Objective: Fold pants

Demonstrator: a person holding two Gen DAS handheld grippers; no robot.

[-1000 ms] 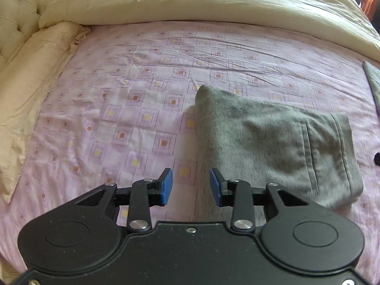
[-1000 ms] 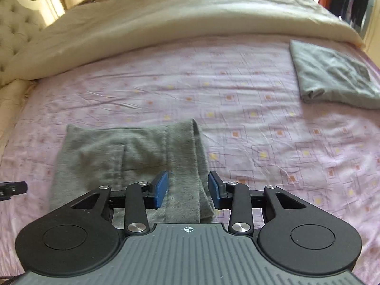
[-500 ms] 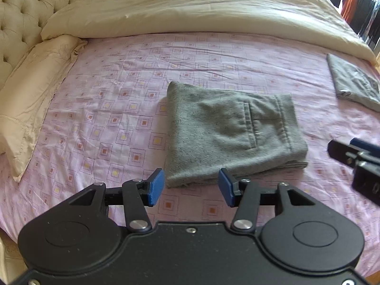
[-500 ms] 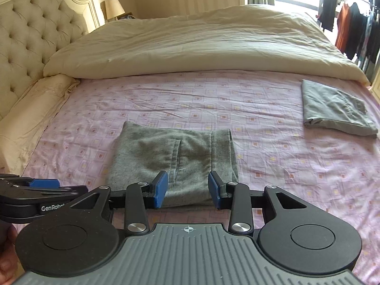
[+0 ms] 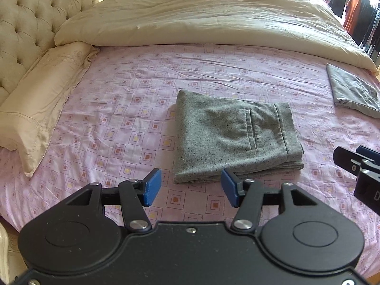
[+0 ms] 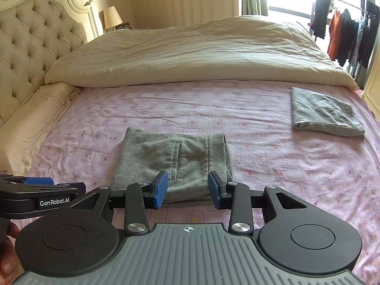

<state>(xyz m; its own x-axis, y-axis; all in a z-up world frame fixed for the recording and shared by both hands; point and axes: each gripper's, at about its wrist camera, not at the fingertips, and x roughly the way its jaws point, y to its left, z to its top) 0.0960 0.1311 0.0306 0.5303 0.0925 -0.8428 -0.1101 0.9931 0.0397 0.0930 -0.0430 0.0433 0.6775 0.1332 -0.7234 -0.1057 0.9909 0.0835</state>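
Grey flecked pants (image 5: 232, 135) lie folded into a compact rectangle on the pink patterned sheet (image 5: 123, 109), back pocket up; the right wrist view shows them too (image 6: 175, 161). My left gripper (image 5: 191, 188) hovers above and in front of the near edge of the pants, blue pads apart, nothing between them. My right gripper (image 6: 187, 191) also hangs clear above the pants' near edge, open and empty. Each gripper shows at the side of the other's view: the right one (image 5: 358, 166), the left one (image 6: 40, 190).
A second folded grey garment (image 6: 325, 116) lies at the right of the bed. A cream duvet (image 6: 190, 52) is heaped across the far half, a pillow (image 5: 40, 102) and tufted headboard (image 6: 30, 47) at left. Clothes hang on a rack (image 6: 346, 30) by the window.
Both grippers have pulled back and up from the folded pants, so the whole bed comes into view. The left jaws have widened. The pants lie still.
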